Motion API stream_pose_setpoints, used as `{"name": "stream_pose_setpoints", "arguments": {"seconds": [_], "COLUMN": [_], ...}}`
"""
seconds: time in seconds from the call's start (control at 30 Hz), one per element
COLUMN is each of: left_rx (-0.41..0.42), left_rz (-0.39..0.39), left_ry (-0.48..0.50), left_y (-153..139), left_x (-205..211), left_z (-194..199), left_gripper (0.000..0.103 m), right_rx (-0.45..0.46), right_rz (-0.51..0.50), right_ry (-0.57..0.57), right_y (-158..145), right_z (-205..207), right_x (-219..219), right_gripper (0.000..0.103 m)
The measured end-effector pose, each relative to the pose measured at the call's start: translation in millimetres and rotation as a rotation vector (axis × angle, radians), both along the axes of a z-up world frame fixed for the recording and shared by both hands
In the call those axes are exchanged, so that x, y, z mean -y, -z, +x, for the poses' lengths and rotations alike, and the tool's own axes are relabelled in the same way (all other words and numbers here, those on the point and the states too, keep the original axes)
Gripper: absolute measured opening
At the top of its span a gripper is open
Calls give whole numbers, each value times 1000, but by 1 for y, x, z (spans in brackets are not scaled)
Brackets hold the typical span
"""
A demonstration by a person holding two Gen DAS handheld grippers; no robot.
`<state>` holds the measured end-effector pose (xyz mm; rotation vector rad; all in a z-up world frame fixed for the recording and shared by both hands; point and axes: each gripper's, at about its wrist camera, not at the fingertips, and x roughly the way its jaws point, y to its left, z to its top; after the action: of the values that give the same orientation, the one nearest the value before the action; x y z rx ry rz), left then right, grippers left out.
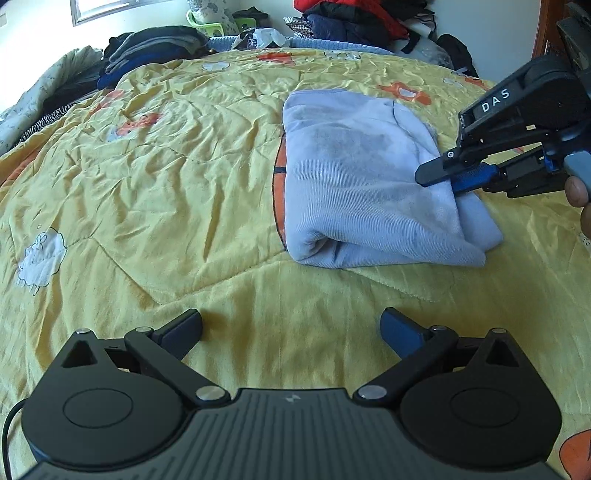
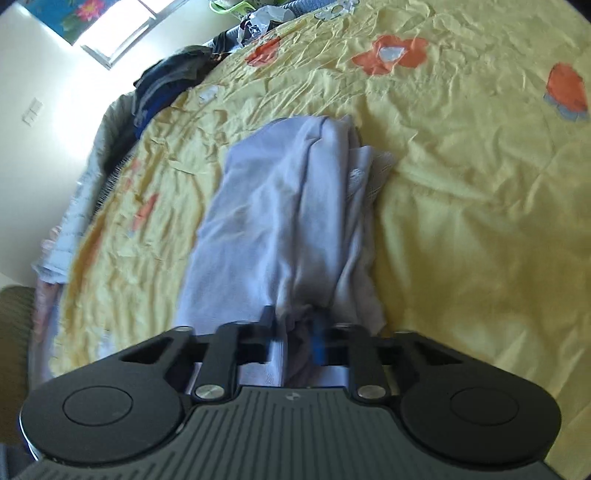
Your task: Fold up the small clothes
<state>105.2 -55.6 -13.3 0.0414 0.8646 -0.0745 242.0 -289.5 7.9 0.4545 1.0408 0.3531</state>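
Folded light-blue garment (image 1: 354, 184) lies on the yellow quilt (image 1: 166, 166) covering the bed, a bit right of the middle in my left view, doubled over into a thick bundle with its rolled fold facing me. That quilt is crumpled all over and printed with orange flowers (image 2: 391, 53) and a white sheep (image 1: 38, 264). Along the far edge of the bed sit heaps of dark clothes (image 1: 147, 51), and a red and navy pile (image 1: 354, 18) is stacked toward the far right.

My right gripper (image 2: 293, 328) has its fingers pinched together on the near edge of the garment, cloth bunched between the pads; in my left view it reaches in from the right onto the bundle's right side, with my hand (image 1: 578, 195) behind it at the frame edge.

My left gripper (image 1: 291, 328) hovers over bare quilt just short of the garment, fingers spread wide apart with nothing between them.
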Motion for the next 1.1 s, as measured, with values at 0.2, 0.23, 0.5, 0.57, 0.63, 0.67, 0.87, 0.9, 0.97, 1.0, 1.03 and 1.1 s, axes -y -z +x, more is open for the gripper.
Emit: {"name": "stream_pose_setpoints", "arguments": {"seconds": [0.2, 0.23, 0.5, 0.57, 0.63, 0.67, 0.87, 0.9, 0.97, 1.0, 1.03, 1.1], "left_rx": [7, 4, -16, -12, -10, -9, -15, -10, -5, -2, 2, 10], "left_rz": [4, 5, 6, 6, 5, 6, 3, 12, -2, 1, -2, -2], "left_ry": [-8, -10, -13, -16, -18, -19, -20, -30, -52, -55, -58, -55], "left_y": [0, 0, -1, 0, 0, 0, -1, 0, 0, 0, 0, 1], "left_x": [6, 7, 7, 7, 8, 8, 7, 6, 0, -1, -2, -3], "left_z": [2, 3, 3, 3, 2, 1, -1, -2, -4, -5, -6, -7], "left_gripper": [103, 103, 103, 103, 103, 103, 103, 103, 103, 103, 103, 103], "right_rx": [7, 15, 181, 182, 192, 193, 281, 296, 313, 316, 319, 327], "right_rz": [-6, -12, -76, -161, -269, -306, -469, -485, -503, -505, -506, -516], "right_ry": [-9, -12, 49, 26, 17, 11, 15, 23, 46, 54, 55, 59], "right_y": [8, 7, -24, -20, -11, -5, 26, 29, 33, 34, 34, 36], "right_z": [4, 6, -65, -88, -108, -114, -135, -136, -137, -137, -136, -137], "right_x": [14, 13, 29, 26, 17, 14, -12, -16, -22, -23, -24, -26], "right_gripper": [18, 19, 62, 63, 63, 63, 94, 97, 101, 101, 101, 101]}}
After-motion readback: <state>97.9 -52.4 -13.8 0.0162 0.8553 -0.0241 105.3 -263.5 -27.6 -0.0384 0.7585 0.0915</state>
